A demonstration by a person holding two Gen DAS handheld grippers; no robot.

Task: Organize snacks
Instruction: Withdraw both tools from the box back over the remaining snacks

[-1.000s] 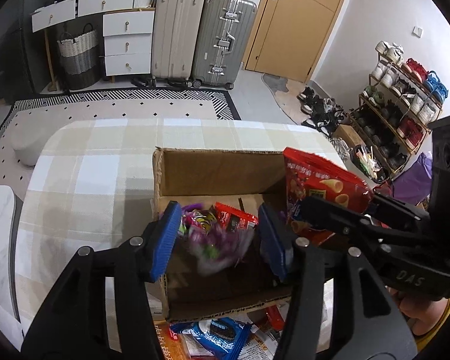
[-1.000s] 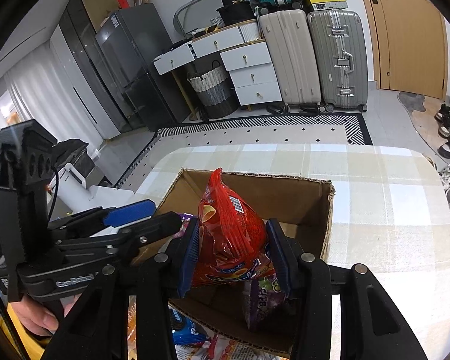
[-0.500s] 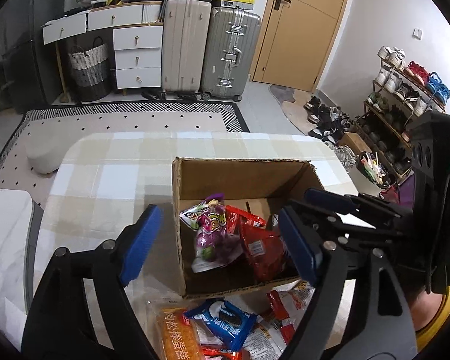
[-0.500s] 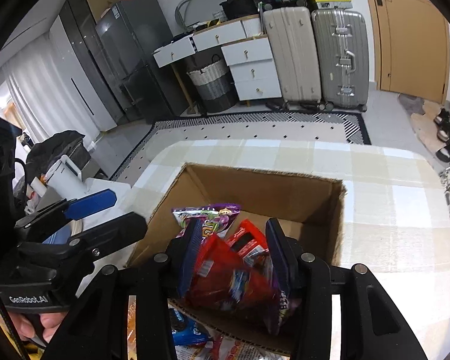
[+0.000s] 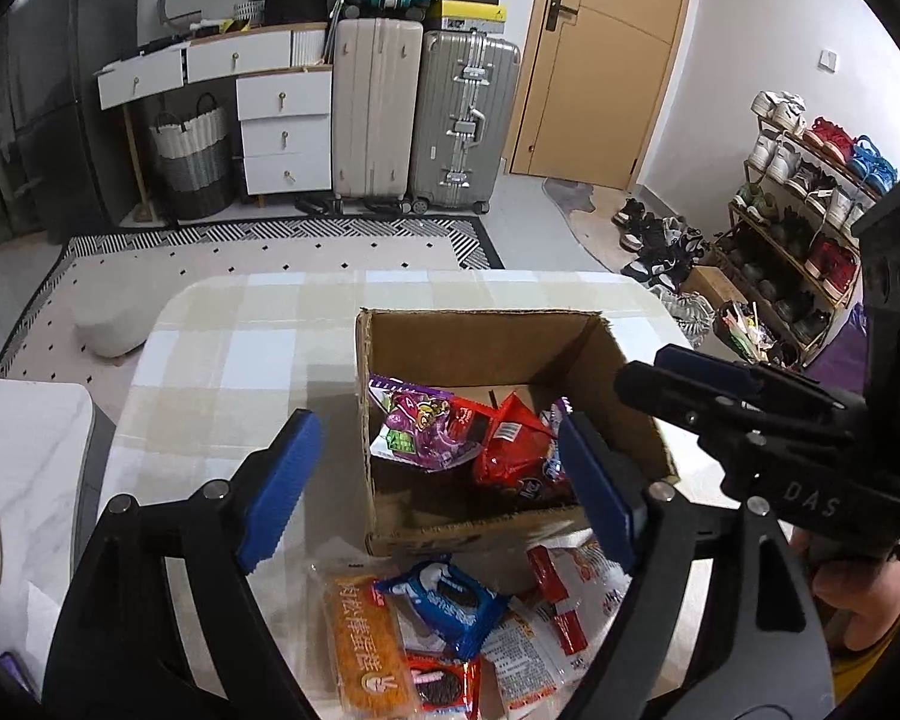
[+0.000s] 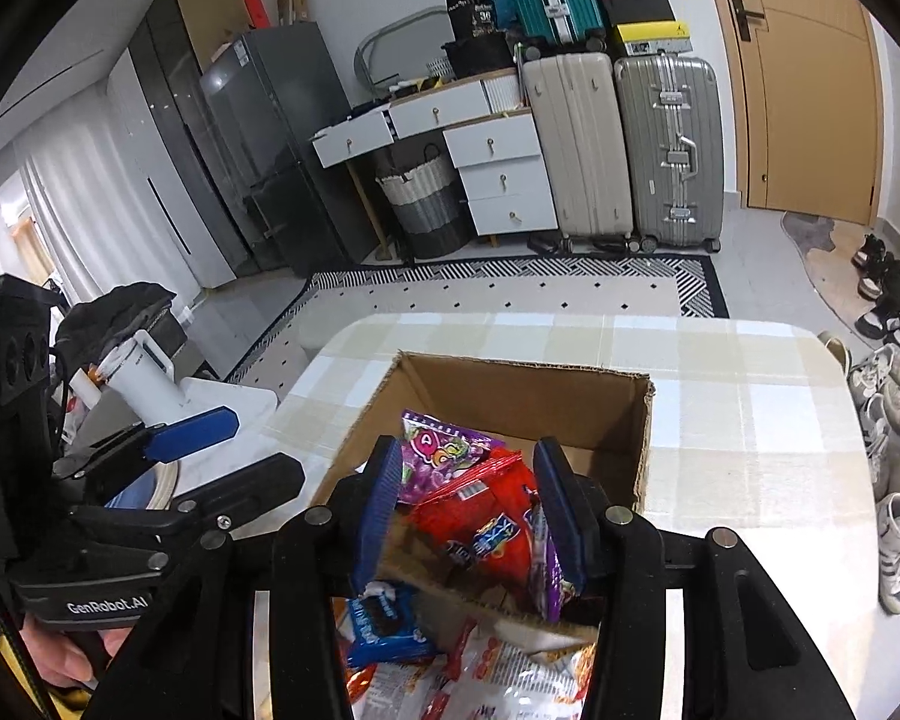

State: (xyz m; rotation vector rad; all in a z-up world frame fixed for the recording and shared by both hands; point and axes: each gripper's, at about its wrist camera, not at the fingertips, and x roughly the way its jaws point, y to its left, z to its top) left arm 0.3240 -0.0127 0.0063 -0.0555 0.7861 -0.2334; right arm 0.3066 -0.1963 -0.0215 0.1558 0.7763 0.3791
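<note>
Cardboard box: open-topped, on the checked bench.
Inside the box: purple snack bag; red snack bag.
Before the box: blue cookie pack; orange packet.
Left tongs: spread wide, nothing between, above the box's near wall.
Right tongs: narrow gap, opening, empty, over the box.
</note>
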